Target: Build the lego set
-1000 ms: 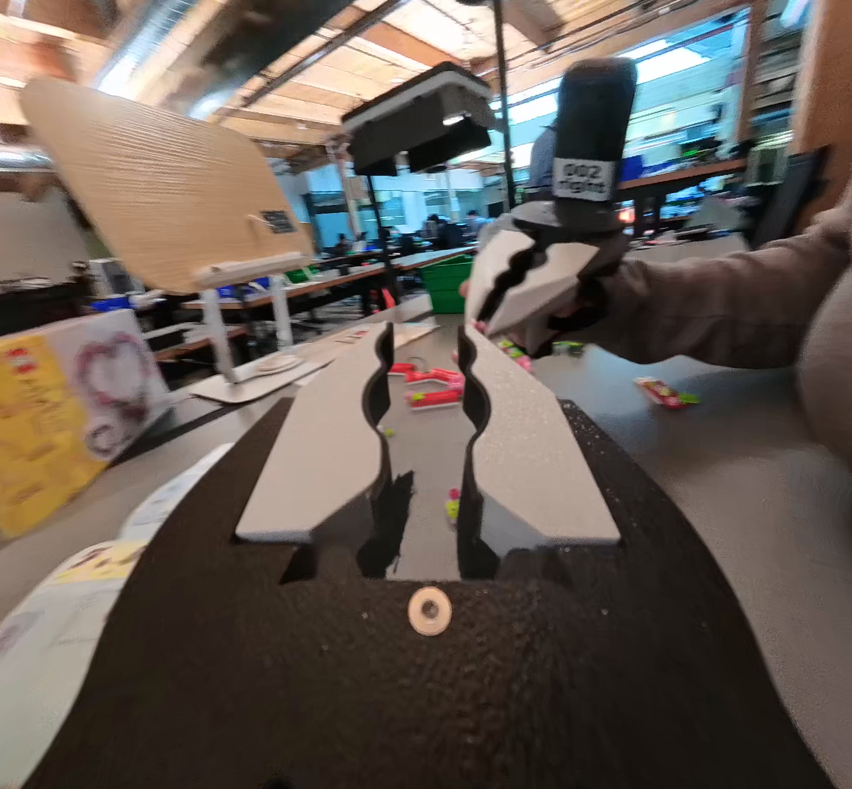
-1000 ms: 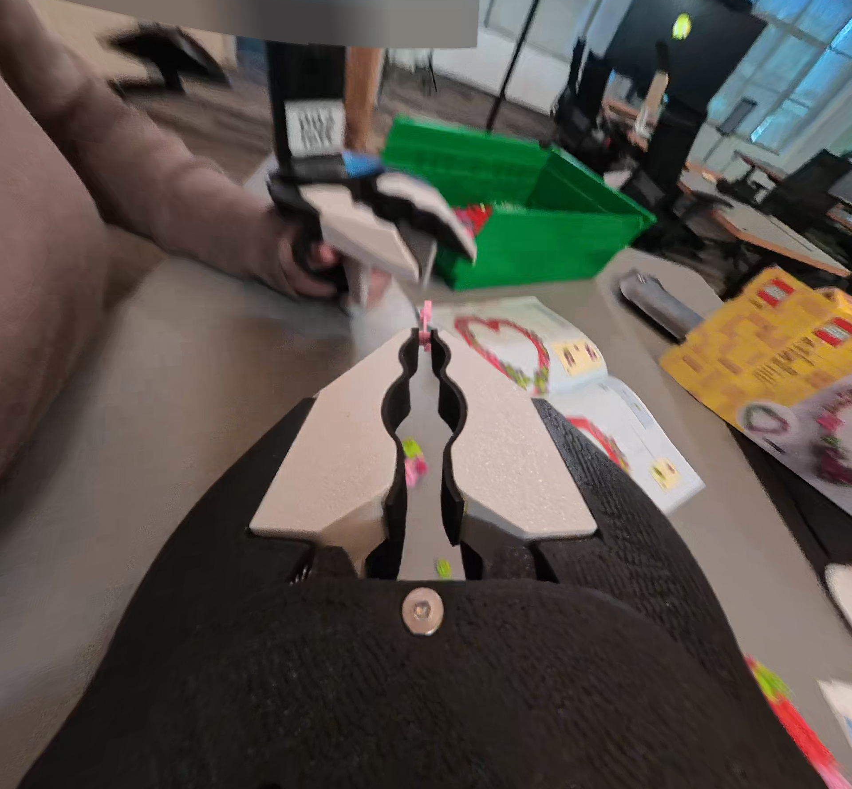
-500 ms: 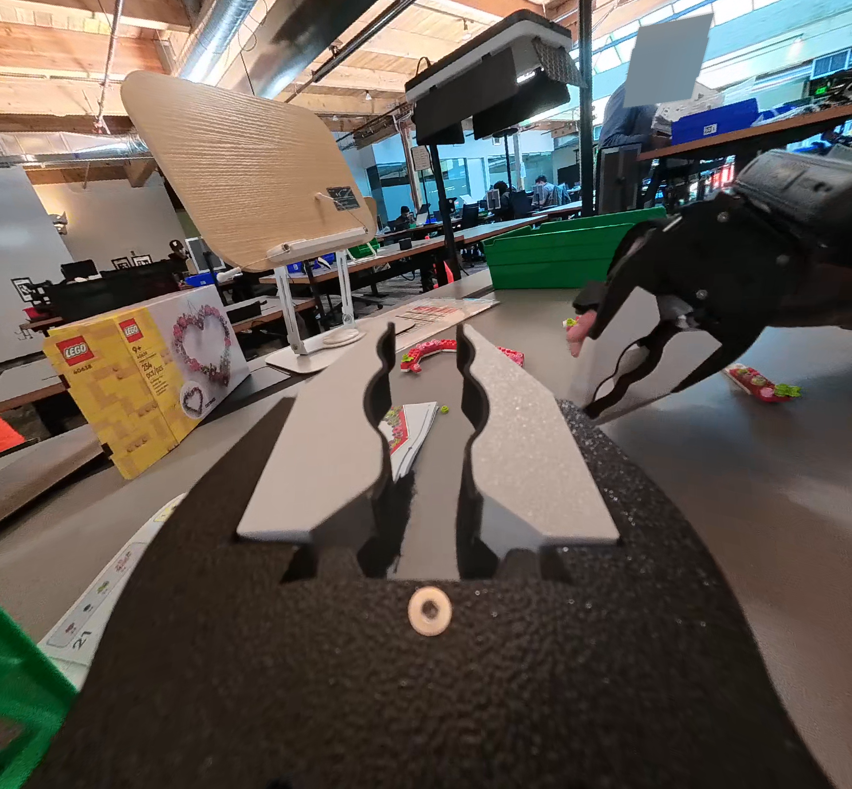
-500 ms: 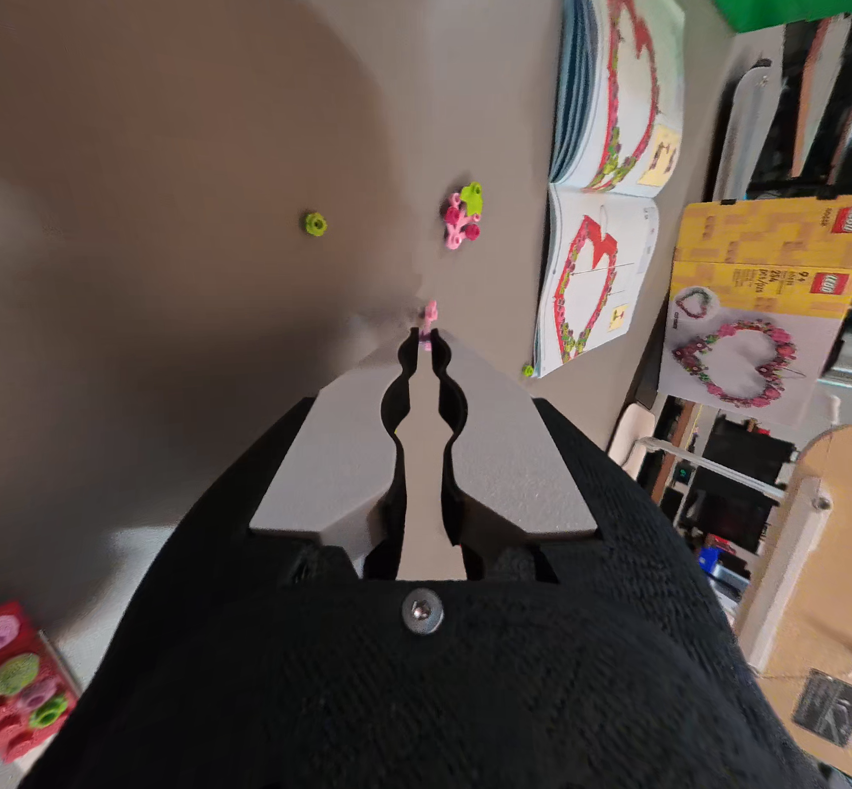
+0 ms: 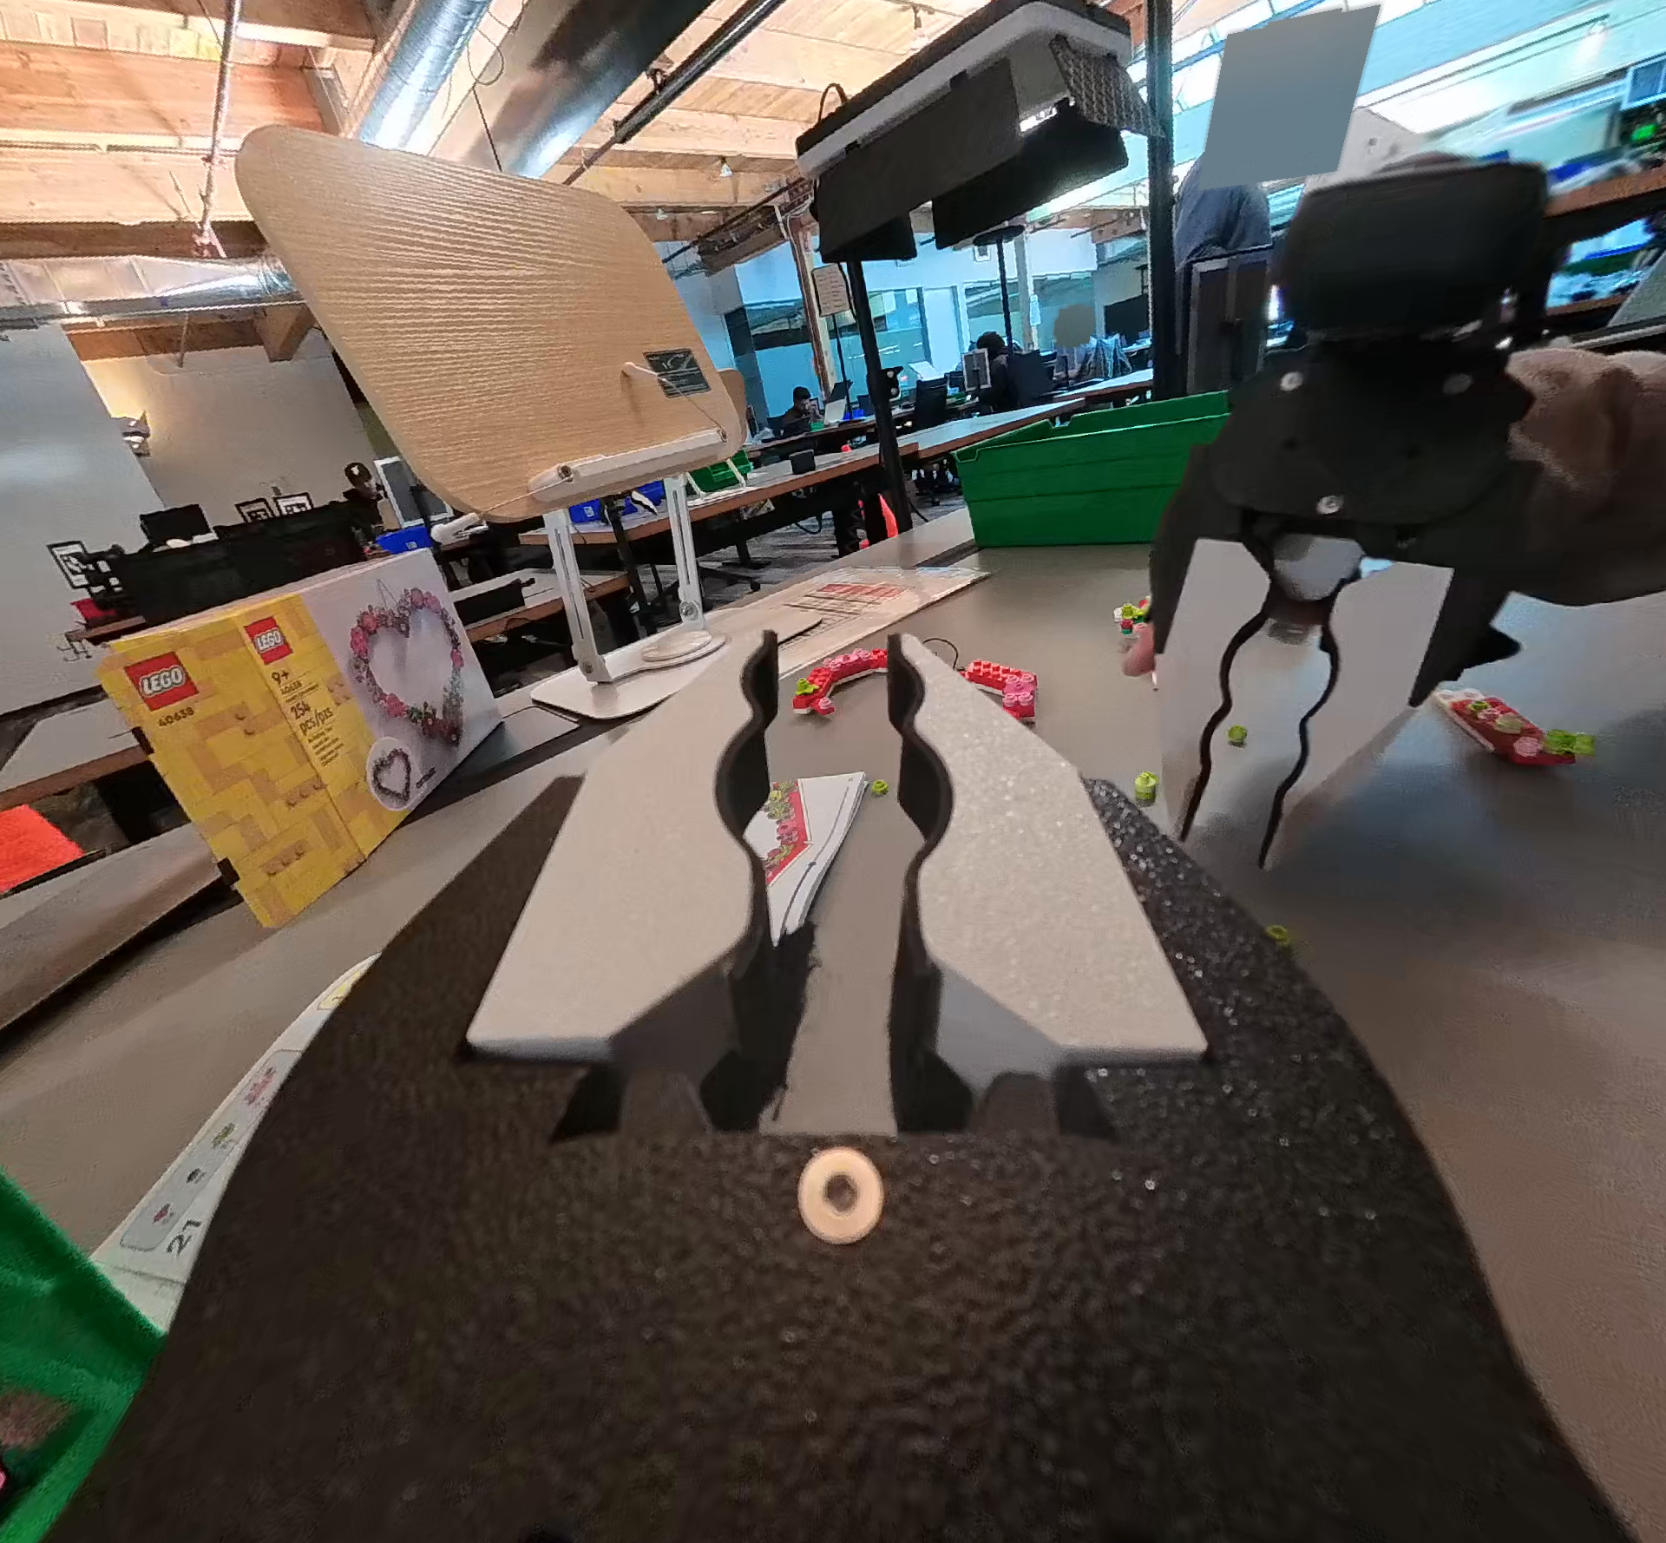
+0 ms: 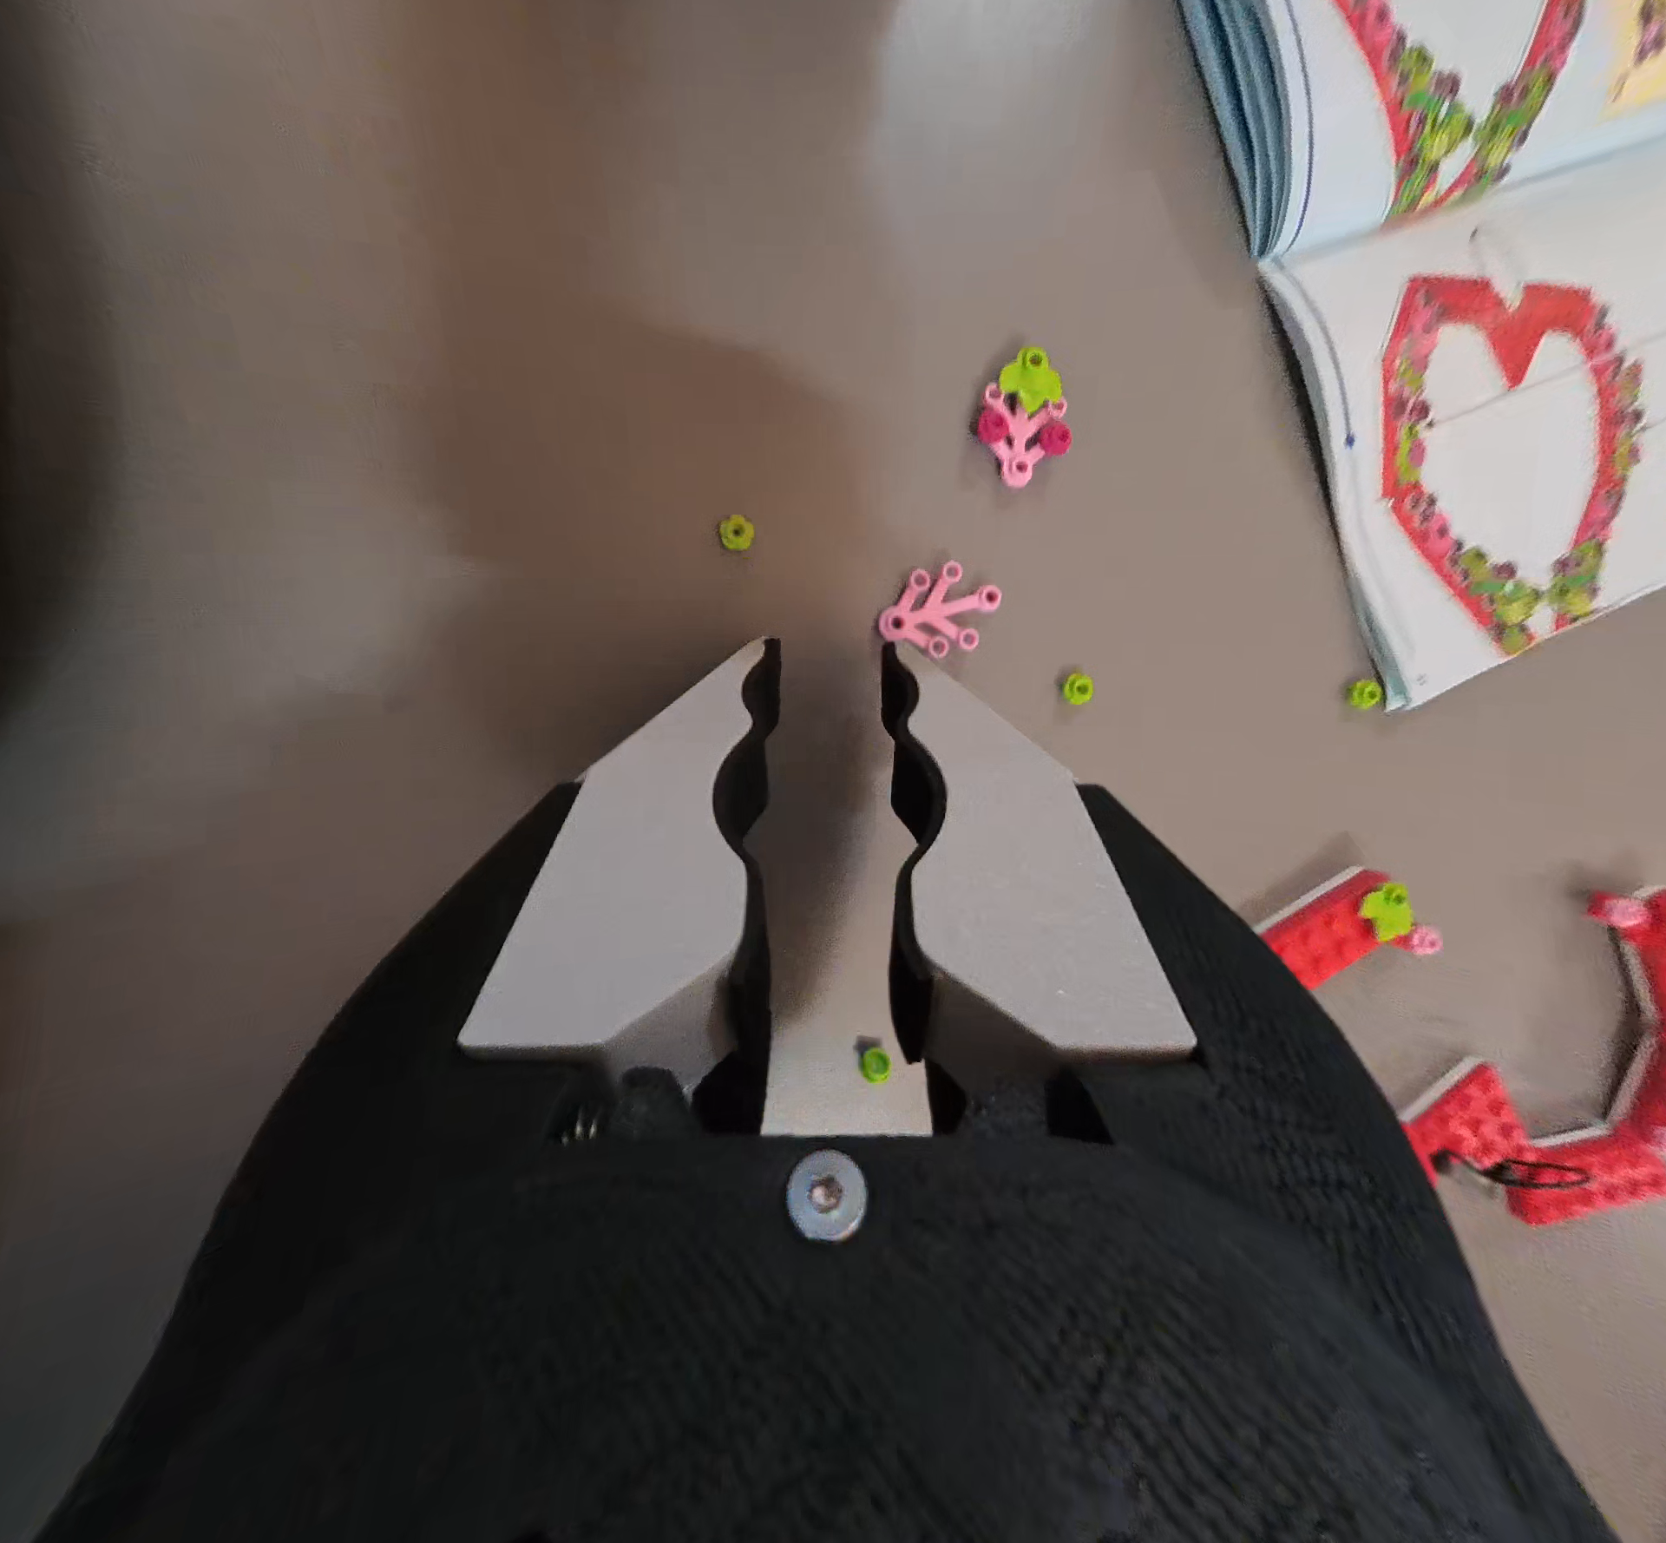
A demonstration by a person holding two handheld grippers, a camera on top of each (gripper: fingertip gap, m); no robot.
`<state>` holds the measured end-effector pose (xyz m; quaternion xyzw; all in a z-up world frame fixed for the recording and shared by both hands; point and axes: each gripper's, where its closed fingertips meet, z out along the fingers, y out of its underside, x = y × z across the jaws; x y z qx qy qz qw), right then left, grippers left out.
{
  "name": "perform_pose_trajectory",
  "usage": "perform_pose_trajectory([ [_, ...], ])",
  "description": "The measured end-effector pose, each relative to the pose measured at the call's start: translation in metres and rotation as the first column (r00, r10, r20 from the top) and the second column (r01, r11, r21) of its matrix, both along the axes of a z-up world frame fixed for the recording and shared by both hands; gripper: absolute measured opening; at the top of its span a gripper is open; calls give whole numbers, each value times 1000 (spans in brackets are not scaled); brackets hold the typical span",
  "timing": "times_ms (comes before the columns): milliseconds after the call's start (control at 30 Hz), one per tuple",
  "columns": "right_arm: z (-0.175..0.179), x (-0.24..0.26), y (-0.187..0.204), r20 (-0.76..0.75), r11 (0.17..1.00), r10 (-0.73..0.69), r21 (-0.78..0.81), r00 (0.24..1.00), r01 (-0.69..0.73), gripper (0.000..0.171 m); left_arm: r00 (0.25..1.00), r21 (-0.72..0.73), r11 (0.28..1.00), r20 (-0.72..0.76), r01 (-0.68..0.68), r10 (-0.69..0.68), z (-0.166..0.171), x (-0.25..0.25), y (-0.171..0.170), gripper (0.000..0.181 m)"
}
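left wrist view: your left gripper [image 5: 829, 670] held above table [image 5: 1352, 959], jaws apart, nothing between. open booklet [image 5: 807, 823] beyond tips; red heart sections [image 5: 843, 670] farther off; yellow box [image 5: 279, 715] at left. your right gripper [image 5: 1249, 832] points down, jaws parted.

right wrist view: your right gripper [image 6: 829, 652] over table, jaws narrowly apart, empty. pink branch piece [image 6: 942, 609] lies on table beside right fingertip. flower cluster [image 6: 1023, 418] beyond; red heart sections [image 6: 1533, 1094] at right.

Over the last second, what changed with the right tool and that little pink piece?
The right tool swung down over the table, opened and let go of the pink branch piece, which now lies by its right fingertip. The left tool stayed open and empty.
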<state>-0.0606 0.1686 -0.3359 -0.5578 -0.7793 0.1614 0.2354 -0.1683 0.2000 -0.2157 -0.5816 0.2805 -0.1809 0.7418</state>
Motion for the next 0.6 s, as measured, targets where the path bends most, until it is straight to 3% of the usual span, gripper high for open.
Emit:
perform_pose_trajectory([
  [33, -2, 2, 2, 11, 1000, -13, -10, 1000, 13, 22, 1000, -2, 1000, 0, 2, -2, 0, 0, 0, 21],
  [433, -1, -15, -12, -57, 983, -11, -184, 998, 0, 28, 1000, -11, 1000, -14, 3, -3, -4, 1, 2, 21],
  [600, 2, -5, 1, -31, 977, -75, -200, 997, 67, 28, 1000, -14, 1000, -15, 6, -6, -5, 1, 2, 21],
])
